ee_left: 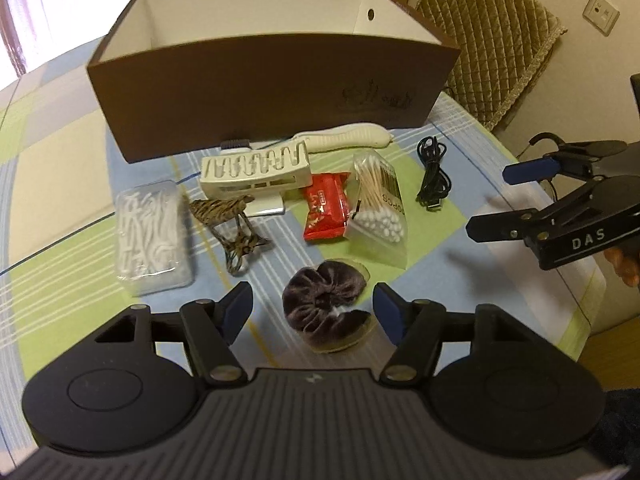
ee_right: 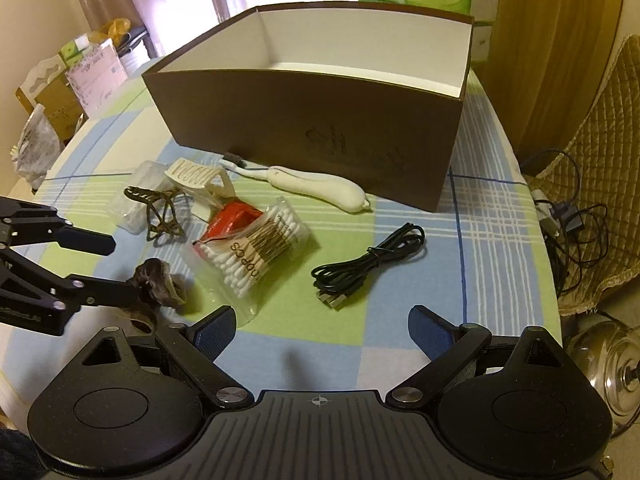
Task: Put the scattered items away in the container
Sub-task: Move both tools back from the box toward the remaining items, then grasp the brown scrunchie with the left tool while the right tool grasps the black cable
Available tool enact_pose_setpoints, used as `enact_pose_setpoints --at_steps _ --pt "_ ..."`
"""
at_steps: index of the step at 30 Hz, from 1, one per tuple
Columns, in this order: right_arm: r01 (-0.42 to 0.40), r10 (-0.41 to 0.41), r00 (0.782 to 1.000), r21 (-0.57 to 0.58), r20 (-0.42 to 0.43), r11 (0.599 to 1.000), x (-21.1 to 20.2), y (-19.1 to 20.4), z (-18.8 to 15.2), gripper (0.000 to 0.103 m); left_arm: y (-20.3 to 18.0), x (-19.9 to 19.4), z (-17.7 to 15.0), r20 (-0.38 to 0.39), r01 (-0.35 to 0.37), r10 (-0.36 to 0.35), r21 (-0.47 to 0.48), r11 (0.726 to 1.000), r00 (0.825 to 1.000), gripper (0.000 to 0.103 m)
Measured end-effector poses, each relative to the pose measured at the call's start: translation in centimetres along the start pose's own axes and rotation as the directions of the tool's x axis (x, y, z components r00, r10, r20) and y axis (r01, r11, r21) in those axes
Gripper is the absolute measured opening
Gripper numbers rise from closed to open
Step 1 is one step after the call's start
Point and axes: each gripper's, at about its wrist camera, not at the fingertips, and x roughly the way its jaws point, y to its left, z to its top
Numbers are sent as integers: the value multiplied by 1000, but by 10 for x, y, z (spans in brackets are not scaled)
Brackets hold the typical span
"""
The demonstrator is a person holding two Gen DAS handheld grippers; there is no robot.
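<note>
The box (ee_left: pixel 272 96) is placed at the far side of the worktop (ee_right: pixel 500 240), open at the top, and its white inside appears empty as far as can be seen, so the task is judged to be at its beginning. The long brown wall is turned toward the grippers, probably so that items can be lifted over it and dropped in from the near side.

The scattered items are laid in front of this wall, all outside the box. A white brush (ee_right: pixel 320 188) lies just beside the wall, and a cream plastic holder (ee_left: pixel 256 168) is seen near it. A clear case of white sticks (ee_left: pixel 154 236) is at the left, with a striped hair clip (ee_left: pixel 232 220) beside it. A red packet (ee_left: pixel 326 212) is partly covered by a bag of cotton swabs (ee_left: pixel 380 208). A coiled black cable (ee_right: pixel 368 264) is lying apart at the right.

The dark scrunchie (ee_left: pixel 324 312) is the nearest item. The left gripper (ee_left: pixel 312 312) is held low around it, with the jaws apart, one on each side of the soft ring and not yet pressed on it. This position is judged to be chosen because the scrunchie is soft and can be squeezed from the sides without slipping.

The right gripper (ee_right: pixel 320 332) is held above bare cloth, its jaws wide apart and nothing between them. It is pointed toward the cable, which may be its next item, but this cannot be known.
</note>
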Motion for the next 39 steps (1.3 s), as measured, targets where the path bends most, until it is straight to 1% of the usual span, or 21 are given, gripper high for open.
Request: enact_pose_setpoints --at_steps 3,5,7,8,11,13,15,16,19,21,23,24,25,28,29,30,32,33,34,37,39 --pt "1 -1 1000 4 -8 1000 4 -3 1 98 -3 12 2 -23 15 -14 9 1000 1000 54" --pt "3 -3 1000 7 -12 1000 7 -6 2 98 -5 20 3 -34 14 -14 12 1000 999 47" --pt "6 -6 1000 13 -16 1000 9 -8 3 98 -6 28 2 -46 13 -13 12 1000 999 42" --pt "7 -6 1000 16 -17 1000 11 -10 4 98 -6 30 1 -46 13 -12 17 1000 999 36" --pt "10 -10 1000 27 -9 1000 13 -14 7 98 -5 30 -2 -38 -1 2 36 999 999 26" --pt "16 -17 1000 41 8 999 14 -17 9 98 -1 26 -2 -32 -9 10 31 999 999 22" --pt "19 -21 1000 55 19 998 15 -19 12 97 3 22 -3 -28 -30 31 27 999 999 14" --pt "20 -21 999 58 25 998 17 -20 14 97 6 20 -3 -29 -50 51 26 998 998 7" --pt "13 -14 999 41 39 999 22 -22 21 97 17 16 -6 -35 -102 103 19 995 994 6" --pt "30 -31 999 35 39 999 28 -24 25 97 27 13 -8 -38 -118 118 -14 993 992 6" --pt "47 -50 998 60 34 997 33 -28 28 97 35 11 -9 -38 -142 140 -39 989 989 6" --pt "52 -54 998 79 34 996 35 -30 29 86 39 10 -10 -38 -148 146 -49 988 989 6" --pt "42 -45 999 97 29 994 38 -33 30 68 42 9 -10 -39 -151 149 -60 987 988 6" --pt "38 -41 999 148 16 988 48 -39 30 65 46 11 -11 -45 -155 151 -82 985 987 6" --pt "45 -48 999 150 16 988 50 -39 29 59 46 11 -12 -47 -156 153 -84 984 987 6" --pt "50 -51 999 144 5 988 52 -39 29 40 46 11 -12 -48 -157 153 -84 984 987 6" --pt "58 -58 998 118 -7 991 55 -37 28 35 45 12 -12 -49 -153 149 -87 984 988 6" --pt "73 -72 997 86 -14 994 54 -35 27 28 45 12 -12 -49 -151 147 -89 985 988 6" --pt "88 -87 996 52 -23 995 53 -32 26 25 45 13 -13 -51 -150 146 -89 985 988 6" --pt "92 -91 995 7 -47 996 49 -27 21 19 44 14 -15 -56 -148 144 -86 985 988 6" --pt "90 -92 994 -30 -59 995 45 -21 14 18 42 14 -15 -57 -142 137 -79 987 989 6"
